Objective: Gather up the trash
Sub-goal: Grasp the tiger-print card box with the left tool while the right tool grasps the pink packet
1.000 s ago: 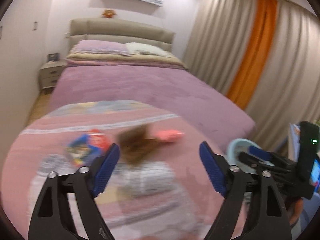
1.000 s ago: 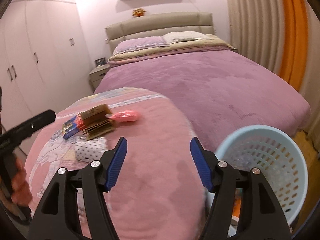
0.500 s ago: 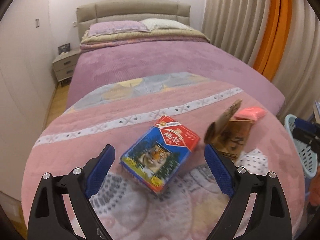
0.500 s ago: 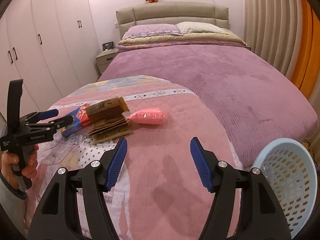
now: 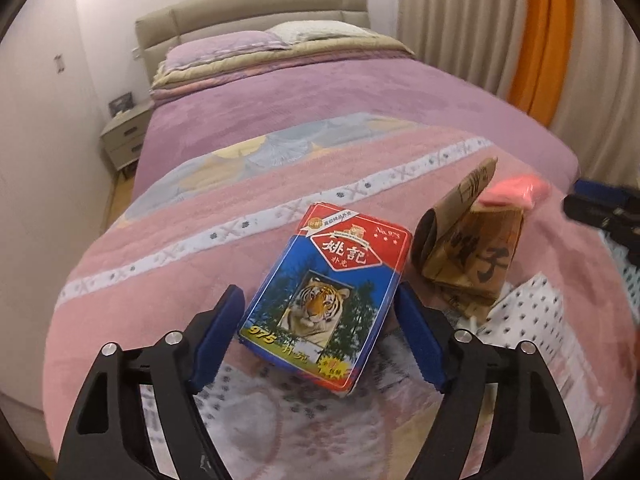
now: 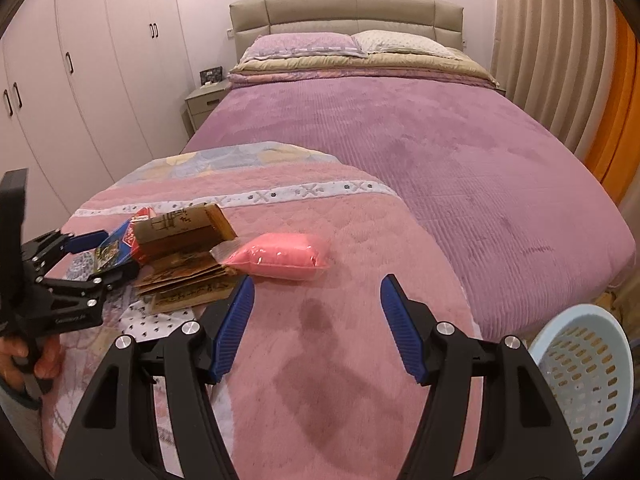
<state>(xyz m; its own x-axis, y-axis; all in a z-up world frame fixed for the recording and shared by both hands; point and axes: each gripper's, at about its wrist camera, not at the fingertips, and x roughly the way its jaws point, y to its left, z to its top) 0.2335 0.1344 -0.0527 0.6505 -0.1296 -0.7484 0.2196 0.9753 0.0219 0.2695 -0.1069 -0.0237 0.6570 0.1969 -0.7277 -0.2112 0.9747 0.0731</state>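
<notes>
A blue and red card box with a tiger picture (image 5: 332, 296) lies on the pink blanket (image 5: 160, 264). My left gripper (image 5: 319, 292) straddles the box's near end. Its jaws are closing, with the pads just beside the box's edges and a thin gap still showing on the left. A crumpled brown paper bag (image 5: 472, 256) sits right of the box, with a pink packet (image 5: 508, 194) behind it. In the right wrist view my right gripper (image 6: 318, 280) hangs open and empty just short of the pink packet (image 6: 280, 256). The paper bag (image 6: 184, 240), card box (image 6: 116, 246) and left gripper (image 6: 116, 252) are at the left.
A pale blue perforated basket (image 6: 580, 309) stands on the floor at the lower right, off the bed's corner. The purple bedspread (image 6: 400, 140) stretches back to the pillows and headboard. White wardrobes (image 6: 80, 80) and a nightstand (image 6: 204, 100) line the left; curtains (image 6: 560, 60) hang right.
My left gripper came down and forward until the card box sits between its jaws, which have narrowed. My right gripper swung left toward the pink packet, so the basket slid to the frame's edge.
</notes>
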